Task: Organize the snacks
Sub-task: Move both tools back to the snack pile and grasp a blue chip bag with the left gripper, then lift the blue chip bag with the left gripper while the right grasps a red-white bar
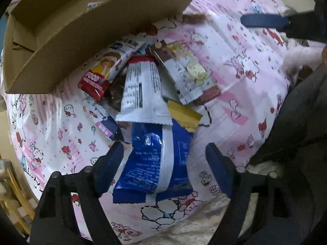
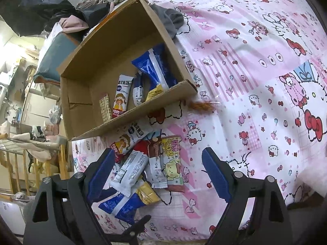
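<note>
A pile of snack packets lies on the pink cartoon bedsheet (image 2: 255,65) beside an open cardboard box (image 2: 81,106). My left gripper (image 1: 164,159) is open, its jaws on either side of a blue packet (image 1: 155,163) at the near end of the pile. A white packet (image 1: 141,94) and a red-and-white packet (image 1: 102,73) lie beyond it. My right gripper (image 2: 157,173) is open above the pile (image 2: 143,167), empty. It shows at the top right of the left wrist view (image 1: 265,20). The box (image 1: 61,40) holds a blue packet (image 2: 155,69) and several small ones.
A brown snack stick (image 2: 202,106) lies on the sheet by the box corner; it also shows in the left wrist view (image 1: 194,18). Grey cloth (image 2: 169,20) lies behind the box. Wooden railing (image 2: 20,163) and room clutter are left of the bed.
</note>
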Demonstrator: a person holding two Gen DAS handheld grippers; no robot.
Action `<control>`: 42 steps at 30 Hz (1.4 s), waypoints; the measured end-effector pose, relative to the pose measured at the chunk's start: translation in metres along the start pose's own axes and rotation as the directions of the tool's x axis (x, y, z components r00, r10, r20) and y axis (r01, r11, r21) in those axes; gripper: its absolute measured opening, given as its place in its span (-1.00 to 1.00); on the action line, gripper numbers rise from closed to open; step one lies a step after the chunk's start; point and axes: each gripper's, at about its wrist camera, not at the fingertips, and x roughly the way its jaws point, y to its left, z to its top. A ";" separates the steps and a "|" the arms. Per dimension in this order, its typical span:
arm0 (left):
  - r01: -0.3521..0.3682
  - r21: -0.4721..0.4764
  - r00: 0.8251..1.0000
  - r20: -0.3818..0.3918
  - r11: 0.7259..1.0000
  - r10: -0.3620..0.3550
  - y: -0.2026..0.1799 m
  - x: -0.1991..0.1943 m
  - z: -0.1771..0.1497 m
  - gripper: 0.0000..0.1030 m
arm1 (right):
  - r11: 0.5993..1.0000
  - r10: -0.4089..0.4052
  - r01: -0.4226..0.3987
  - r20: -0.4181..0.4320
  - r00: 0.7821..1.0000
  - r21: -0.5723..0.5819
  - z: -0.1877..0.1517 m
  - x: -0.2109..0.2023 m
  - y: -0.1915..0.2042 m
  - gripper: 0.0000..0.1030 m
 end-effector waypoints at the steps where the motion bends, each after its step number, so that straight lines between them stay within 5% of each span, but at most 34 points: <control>1: 0.007 -0.005 1.000 -0.004 1.000 -0.007 0.000 0.002 -0.001 0.43 | 1.000 0.001 -0.001 -0.004 1.000 0.001 0.000 0.001 0.000 0.73; 2: 0.011 -0.005 1.000 -0.008 1.000 -0.012 0.000 0.003 -0.002 0.33 | 1.000 0.003 -0.003 -0.009 1.000 0.002 0.000 0.002 0.000 0.73; 3: 0.013 -0.004 1.000 -0.014 1.000 -0.013 0.000 0.004 -0.003 0.00 | 1.000 0.005 -0.005 -0.014 1.000 0.004 0.000 0.003 0.000 0.73; 6: 0.053 -0.011 0.998 -0.018 0.999 -0.053 0.002 -0.002 -0.010 -0.15 | 1.000 0.010 -0.010 -0.023 1.000 0.002 -0.001 0.004 0.002 0.73; 15: 0.200 -0.089 0.978 0.075 0.976 -0.194 0.031 -0.075 -0.048 -0.21 | 0.999 0.042 -0.042 -0.036 0.998 0.020 -0.002 0.004 0.002 0.73; 18: 0.189 -0.168 0.971 0.182 0.968 -0.158 0.056 -0.103 -0.056 -0.21 | 0.998 0.055 -0.054 -0.054 0.997 0.018 -0.003 0.008 0.005 0.73; 21: 0.175 -0.335 0.955 0.285 0.926 -0.077 0.097 -0.119 -0.066 -0.21 | 0.994 0.105 -0.103 -0.098 0.990 0.029 -0.006 0.017 0.010 0.65; 24: 0.156 -0.484 0.943 0.332 0.861 0.016 0.128 -0.121 -0.068 -0.22 | 0.987 0.160 -0.156 -0.165 0.973 0.038 -0.012 0.033 0.020 0.34; 26: 0.154 -0.518 0.939 0.343 0.841 0.039 0.135 -0.122 -0.066 -0.22 | 0.985 0.170 -0.167 -0.209 0.963 0.035 -0.015 0.044 0.027 0.16; 37: 0.143 -0.492 0.933 0.357 0.859 0.049 0.126 -0.120 -0.058 -0.22 | 0.991 -0.068 0.020 -0.359 0.931 -0.133 -0.033 0.111 0.056 0.12; 42: 0.150 -0.495 0.929 0.368 0.856 0.049 0.127 -0.122 -0.059 -0.22 | 0.981 -0.100 0.036 -0.339 0.936 -0.189 -0.039 0.107 0.059 -0.32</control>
